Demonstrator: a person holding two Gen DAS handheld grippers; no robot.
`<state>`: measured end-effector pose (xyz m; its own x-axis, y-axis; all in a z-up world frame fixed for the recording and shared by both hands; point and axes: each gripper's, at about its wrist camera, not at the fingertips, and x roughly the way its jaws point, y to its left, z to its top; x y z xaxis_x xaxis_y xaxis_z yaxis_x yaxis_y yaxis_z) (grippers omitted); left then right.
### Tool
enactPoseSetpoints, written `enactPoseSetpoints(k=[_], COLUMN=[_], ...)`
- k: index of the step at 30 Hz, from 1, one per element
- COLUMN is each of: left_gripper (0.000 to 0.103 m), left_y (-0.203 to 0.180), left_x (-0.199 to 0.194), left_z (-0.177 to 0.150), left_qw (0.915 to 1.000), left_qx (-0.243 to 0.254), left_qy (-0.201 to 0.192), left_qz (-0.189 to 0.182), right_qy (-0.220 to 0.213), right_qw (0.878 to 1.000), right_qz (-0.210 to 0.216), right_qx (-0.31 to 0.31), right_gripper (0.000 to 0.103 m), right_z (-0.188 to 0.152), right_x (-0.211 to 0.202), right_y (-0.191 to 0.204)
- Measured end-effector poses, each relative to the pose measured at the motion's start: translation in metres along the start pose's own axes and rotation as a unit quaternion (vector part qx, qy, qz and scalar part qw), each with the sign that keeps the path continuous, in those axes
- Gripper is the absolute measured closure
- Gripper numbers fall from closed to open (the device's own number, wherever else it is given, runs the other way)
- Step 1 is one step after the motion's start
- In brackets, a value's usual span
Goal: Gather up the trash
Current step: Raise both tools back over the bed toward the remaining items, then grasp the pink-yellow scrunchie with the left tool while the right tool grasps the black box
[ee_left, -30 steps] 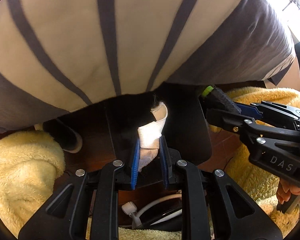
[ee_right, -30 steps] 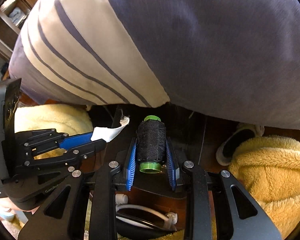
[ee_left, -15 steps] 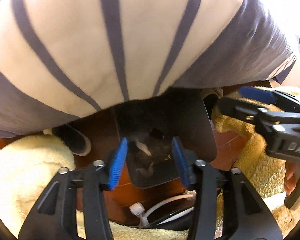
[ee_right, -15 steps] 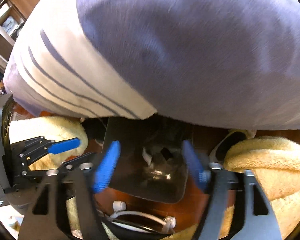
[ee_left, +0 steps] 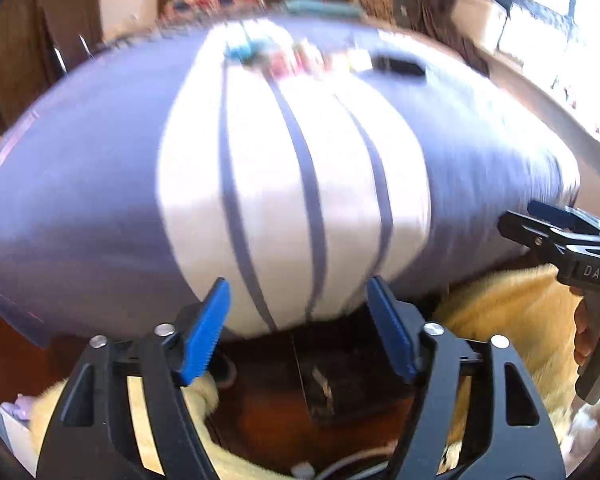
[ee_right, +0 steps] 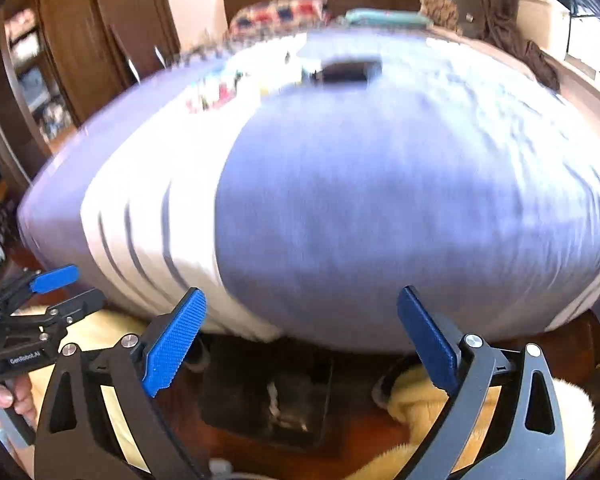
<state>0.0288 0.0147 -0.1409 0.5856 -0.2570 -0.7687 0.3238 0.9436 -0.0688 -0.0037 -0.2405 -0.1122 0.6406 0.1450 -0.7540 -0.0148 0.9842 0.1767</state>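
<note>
With both grippers' fingers (ee_left: 204,332) spread and empty above the bin (ee_right: 268,396), we approach the small items (ee_left: 296,56) on the bed (ee_left: 100,200) squarely.

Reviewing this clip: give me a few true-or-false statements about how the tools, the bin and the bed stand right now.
1. The left tool is open and holds nothing. True.
2. The right tool is clamped on a black thread spool. False: it is open and empty.
3. A dark trash bin sits on the floor below the bed edge. True.
4. The bin has nothing in it. False: a pale scrap lies inside.
5. The bed cover is plain red. False: it is blue-grey with a white striped band.
</note>
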Motion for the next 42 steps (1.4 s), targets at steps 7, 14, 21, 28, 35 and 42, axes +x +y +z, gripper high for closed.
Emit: enactPoseSetpoints(k=[7,14,21,28,35,42], left_gripper=[0.017,0.016,0.031,0.044,0.051,0.081], left_y=[0.017,0.016,0.019,0.014,0.009,0.011], left_x=[-0.011,0.025,0.074,0.114,0.139,0.152], left_z=[0.049,0.093,0.135,0.166,0.182,0.193], left_qw=[0.9985,0.9992,0.9996,0.9996,0.9988,0.9985], left_qx=[-0.020,-0.006,-0.004,0.008,0.009,0.009], left_qy=[-0.048,-0.040,-0.028,-0.013,-0.005,0.001], left_qz=[0.014,0.006,-0.010,-0.025,-0.048,-0.055], right_qy=[-0.061,-0.062,-0.054,-0.051,-0.023,0.005], right_qw=[0.998,0.997,0.996,0.995,0.993,0.993], right_qz=[-0.013,-0.039,-0.056,-0.081,-0.097,-0.096], right_qx=[-0.003,0.006,0.035,0.034,0.059,0.074], right_gripper=[0.004,0.004,0.004,0.004,0.004,0.020], right_z=[0.054,0.093,0.140,0.180,0.201,0.207], right_x=[-0.016,0.019,0.064,0.106,0.151,0.176], right_y=[-0.011,-0.024,-0.041,-0.040,-0.040,-0.046])
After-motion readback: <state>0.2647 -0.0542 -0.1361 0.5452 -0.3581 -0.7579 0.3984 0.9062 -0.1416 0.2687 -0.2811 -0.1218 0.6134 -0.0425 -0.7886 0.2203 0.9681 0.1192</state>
